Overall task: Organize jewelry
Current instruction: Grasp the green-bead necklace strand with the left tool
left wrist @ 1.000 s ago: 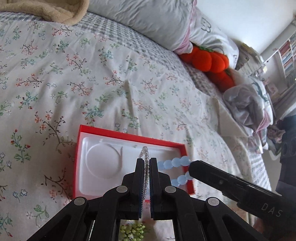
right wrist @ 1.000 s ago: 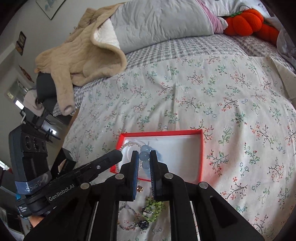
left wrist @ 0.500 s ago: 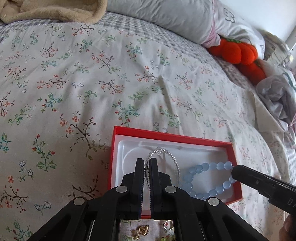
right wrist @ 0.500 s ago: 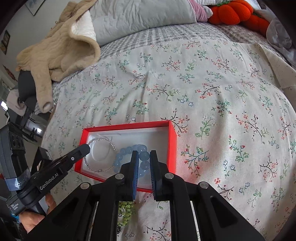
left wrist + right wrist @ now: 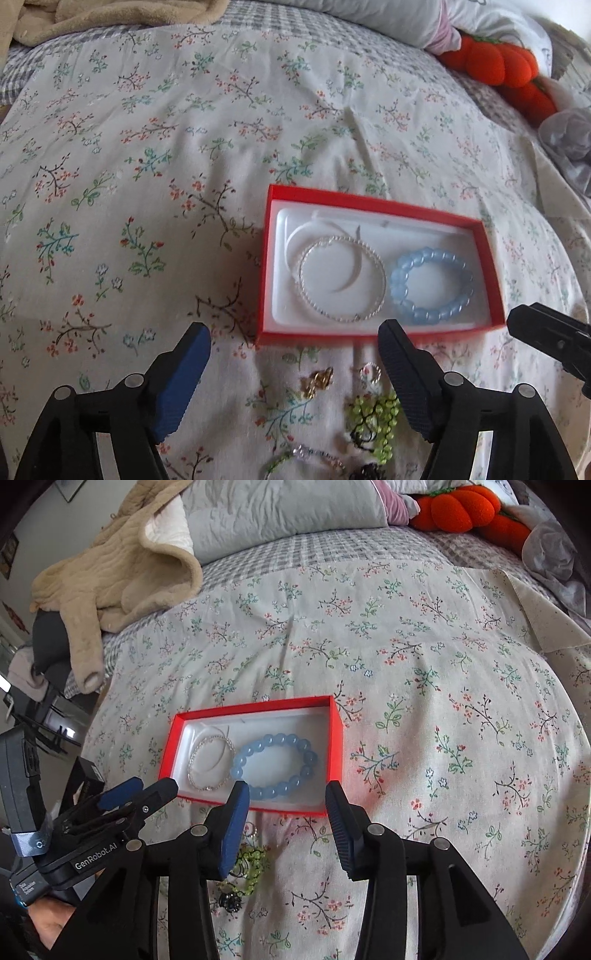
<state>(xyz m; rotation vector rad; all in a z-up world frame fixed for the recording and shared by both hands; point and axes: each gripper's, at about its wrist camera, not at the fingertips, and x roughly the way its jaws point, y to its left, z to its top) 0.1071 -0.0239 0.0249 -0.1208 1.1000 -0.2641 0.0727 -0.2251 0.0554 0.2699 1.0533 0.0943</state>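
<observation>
A red box with a white liner lies on the floral bedspread. Inside it lie a thin silver bracelet on the left and a blue bead bracelet on the right. My left gripper is open and empty just in front of the box. My right gripper is open and empty at the box's near edge. Loose jewelry lies in front of the box: a gold piece, a small ring, green beads.
A beige blanket and a grey pillow lie at the head of the bed. Orange plush pumpkins sit at the far right. Grey clothes lie by the right edge.
Both grippers have opened and let go of their bracelets, which now lie flat in the box. Both grippers have drawn back from the box.
</observation>
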